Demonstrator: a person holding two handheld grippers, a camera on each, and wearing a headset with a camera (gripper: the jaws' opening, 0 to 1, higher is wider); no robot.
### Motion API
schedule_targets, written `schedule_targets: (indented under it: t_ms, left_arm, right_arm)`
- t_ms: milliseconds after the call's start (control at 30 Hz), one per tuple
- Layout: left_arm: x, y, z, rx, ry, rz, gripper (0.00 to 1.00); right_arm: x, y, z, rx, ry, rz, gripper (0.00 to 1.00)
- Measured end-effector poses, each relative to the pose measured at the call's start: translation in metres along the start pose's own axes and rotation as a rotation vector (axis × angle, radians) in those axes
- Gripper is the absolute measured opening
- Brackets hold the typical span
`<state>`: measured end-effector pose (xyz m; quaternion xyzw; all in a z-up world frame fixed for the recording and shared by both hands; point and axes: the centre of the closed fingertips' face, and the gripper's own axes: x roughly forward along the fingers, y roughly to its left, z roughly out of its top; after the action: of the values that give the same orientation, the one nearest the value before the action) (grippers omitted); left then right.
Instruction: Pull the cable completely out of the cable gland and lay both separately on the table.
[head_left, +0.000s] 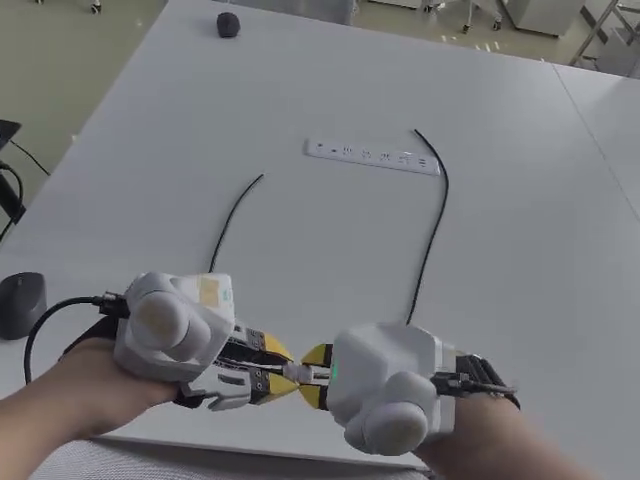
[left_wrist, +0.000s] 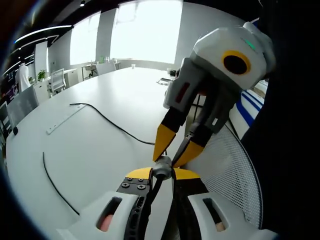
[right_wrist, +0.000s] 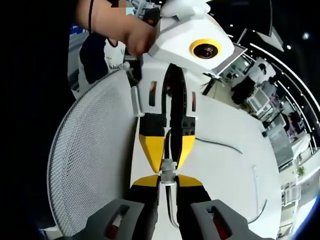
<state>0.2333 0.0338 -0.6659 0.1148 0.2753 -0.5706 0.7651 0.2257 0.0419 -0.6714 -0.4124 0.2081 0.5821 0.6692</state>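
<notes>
The head view looks steeply down from above the small grey cable gland (left_wrist: 162, 170), while both gripper views sit close against it, facing each other from opposite sides, all sharing it and the white tabletop (head_left: 330, 260).

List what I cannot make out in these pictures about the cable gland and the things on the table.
Cable gland: in both gripper views the fingers cover its sides, so how far the cable sits inside is hidden.
Head view: the left gripper and right gripper almost hide the gland.
Head view: dark round thing at the top, too small to identify.
Head view: dark item cut off by the left edge.
</notes>
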Motion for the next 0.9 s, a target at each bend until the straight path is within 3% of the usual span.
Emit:
schedule_targets:
  t_ms: [467,733,833,900]
  left_arm:
    - [-0.002,0.0,0.011,0.018,-0.038,0.01,0.15]
    - [-0.009,0.0,0.019,0.06,-0.066,0.013,0.15]
    - [-0.01,0.002,0.021,0.083,-0.079,0.018,0.15]
    - [-0.01,0.003,0.021,0.084,-0.079,0.02,0.15]
  right_arm:
    - [-0.009,-0.007,0.002,-0.047,-0.027,-0.02,0.07]
    - [-0.016,-0.013,0.009,-0.062,-0.043,-0.028,0.08]
    - [-0.017,-0.016,0.011,-0.044,-0.051,-0.028,0.08]
    - [-0.018,-0.017,0.012,0.008,-0.056,-0.022,0.08]
